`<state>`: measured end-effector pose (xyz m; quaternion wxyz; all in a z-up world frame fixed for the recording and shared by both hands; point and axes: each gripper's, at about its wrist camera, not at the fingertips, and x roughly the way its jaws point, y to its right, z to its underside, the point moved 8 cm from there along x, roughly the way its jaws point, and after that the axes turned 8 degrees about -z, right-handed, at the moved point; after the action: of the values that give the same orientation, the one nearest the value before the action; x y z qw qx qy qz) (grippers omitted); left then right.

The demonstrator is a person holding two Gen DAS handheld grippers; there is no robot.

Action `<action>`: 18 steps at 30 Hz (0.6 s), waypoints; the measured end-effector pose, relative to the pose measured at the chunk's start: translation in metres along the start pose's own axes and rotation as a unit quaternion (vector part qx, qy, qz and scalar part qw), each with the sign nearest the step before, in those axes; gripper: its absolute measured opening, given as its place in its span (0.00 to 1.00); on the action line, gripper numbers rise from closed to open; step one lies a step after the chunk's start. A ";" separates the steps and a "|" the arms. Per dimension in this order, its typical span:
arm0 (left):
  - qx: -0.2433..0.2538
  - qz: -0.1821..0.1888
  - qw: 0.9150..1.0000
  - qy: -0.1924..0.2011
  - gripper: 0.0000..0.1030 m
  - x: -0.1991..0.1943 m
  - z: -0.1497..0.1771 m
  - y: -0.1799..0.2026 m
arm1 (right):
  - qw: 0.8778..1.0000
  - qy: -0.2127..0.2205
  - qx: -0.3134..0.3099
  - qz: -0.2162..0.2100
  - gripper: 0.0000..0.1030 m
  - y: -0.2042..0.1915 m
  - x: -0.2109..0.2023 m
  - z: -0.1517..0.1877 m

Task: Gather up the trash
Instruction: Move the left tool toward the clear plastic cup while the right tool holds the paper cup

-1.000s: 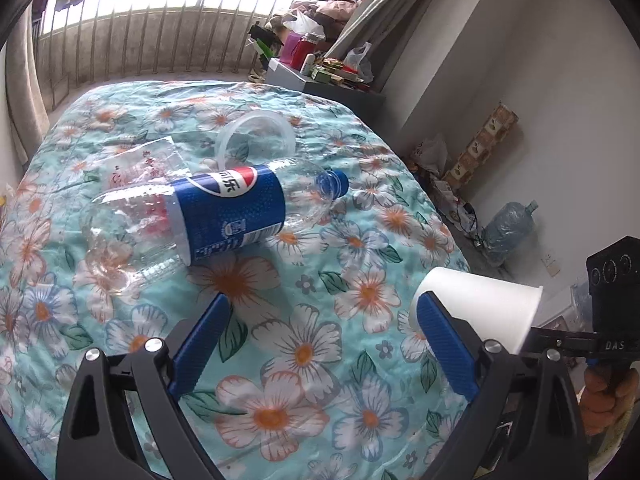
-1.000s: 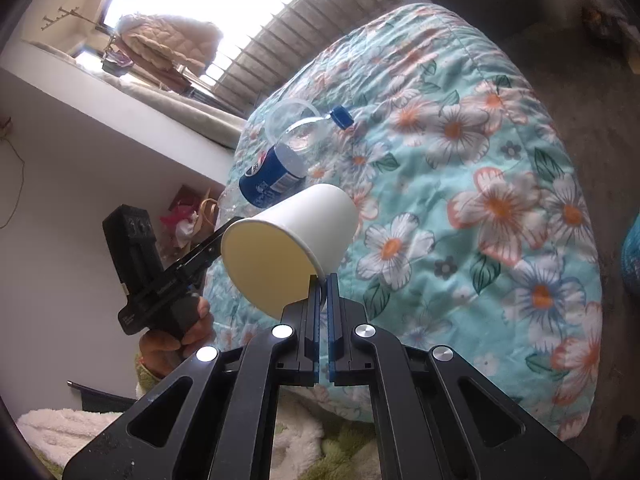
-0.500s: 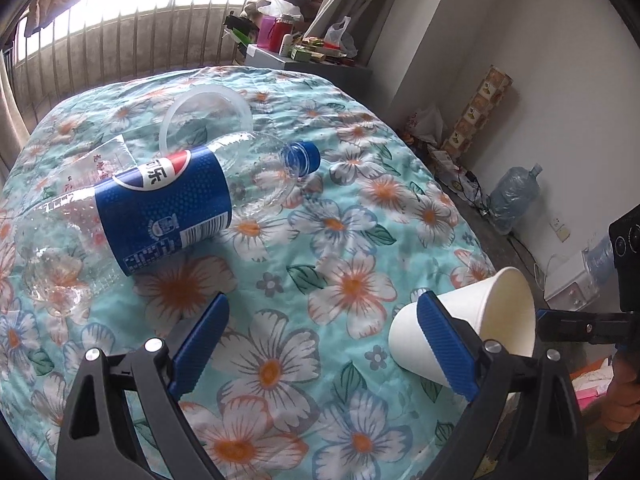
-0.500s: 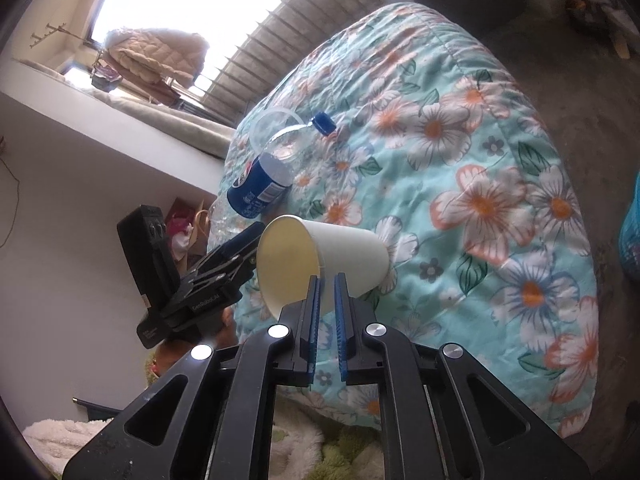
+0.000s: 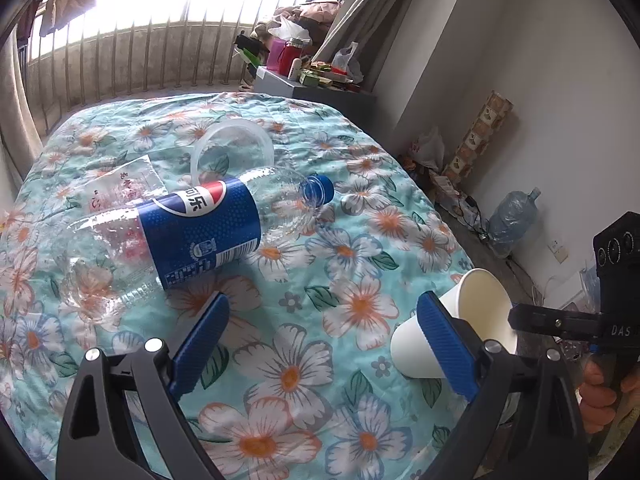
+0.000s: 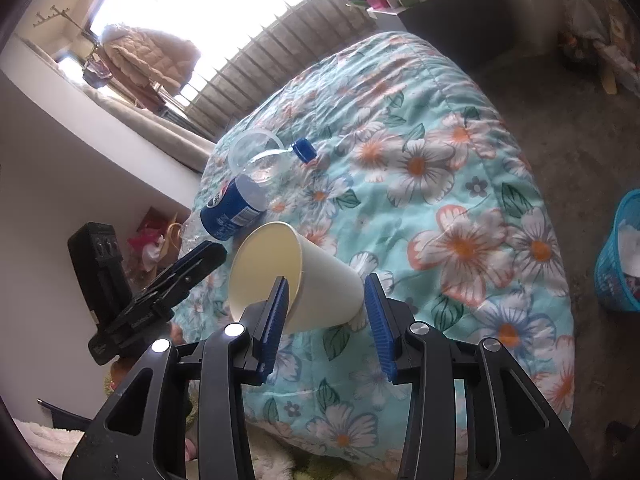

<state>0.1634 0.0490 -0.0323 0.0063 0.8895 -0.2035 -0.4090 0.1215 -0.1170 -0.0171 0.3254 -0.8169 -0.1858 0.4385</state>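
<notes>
The right gripper (image 6: 326, 312) has its jaws opening, the blue pads standing apart on either side of a paper cup (image 6: 296, 280). The cup lies on its side on the quilt (image 6: 460, 200), near the bed's edge, mouth toward the camera. The left pad sits at the cup's rim; whether it touches is hard to tell, and the right pad stands clear of the cup's base.

The left gripper (image 5: 324, 340) is wide open with nothing between its pads, hovering over the quilt (image 5: 320, 360). In its view the cup (image 5: 452, 328) lies just behind its right pad, with the right gripper (image 5: 560, 322) at the cup's mouth.

Further up the bed lies a clear bottle (image 5: 192, 232) with a blue label and cap, on its side. Touching it behind are a clear plastic tub (image 5: 232, 148), also on its side, and a clear bag (image 5: 124, 184).

On the floor beyond the bed stands a blue basket (image 6: 618, 256).
</notes>
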 end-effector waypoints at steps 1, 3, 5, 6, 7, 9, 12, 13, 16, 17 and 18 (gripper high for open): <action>0.001 -0.002 1.000 0.003 0.90 -0.002 -0.001 -0.001 | 1.000 0.000 0.002 -0.002 0.36 0.001 0.001 0.000; 0.002 -0.006 1.000 0.008 0.90 -0.005 -0.001 -0.003 | 1.000 0.002 -0.002 -0.008 0.32 -0.001 0.001 0.000; 0.003 -0.009 1.000 0.013 0.90 -0.007 -0.002 -0.004 | 1.000 0.004 -0.009 -0.005 0.26 -0.003 0.003 -0.001; 0.004 -0.010 1.000 0.016 0.90 -0.009 -0.003 -0.004 | 1.000 0.003 -0.012 -0.004 0.23 -0.003 0.004 -0.002; 0.005 -0.010 1.000 0.019 0.90 -0.010 -0.004 -0.005 | 1.000 0.003 -0.014 -0.002 0.15 -0.002 0.007 -0.002; 0.005 -0.013 1.000 0.026 0.90 -0.013 -0.006 -0.007 | 1.000 0.003 -0.013 0.003 0.08 0.001 0.011 -0.002; 0.002 -0.018 0.999 0.041 0.90 -0.020 -0.012 -0.014 | 1.000 0.007 -0.017 0.012 0.02 0.007 0.012 -0.004; 0.001 -0.023 0.999 0.046 0.90 -0.022 -0.015 -0.018 | 1.000 0.007 -0.016 0.010 0.02 0.008 0.011 -0.005; -0.006 -0.047 0.997 0.059 0.90 -0.029 -0.027 -0.035 | 1.000 0.013 -0.014 0.001 0.02 0.012 0.007 -0.009; -0.014 -0.055 0.996 0.063 0.90 -0.032 -0.032 -0.042 | 1.000 0.016 -0.013 -0.001 0.02 0.013 0.005 -0.011; -0.025 -0.060 0.996 0.065 0.90 -0.034 -0.036 -0.050 | 1.000 0.020 -0.011 -0.003 0.02 0.015 0.003 -0.012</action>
<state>0.1875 0.1019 0.0071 0.0169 0.9243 -0.1390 -0.3552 0.1338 -0.1303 -0.0244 0.3212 -0.8283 -0.1872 0.4192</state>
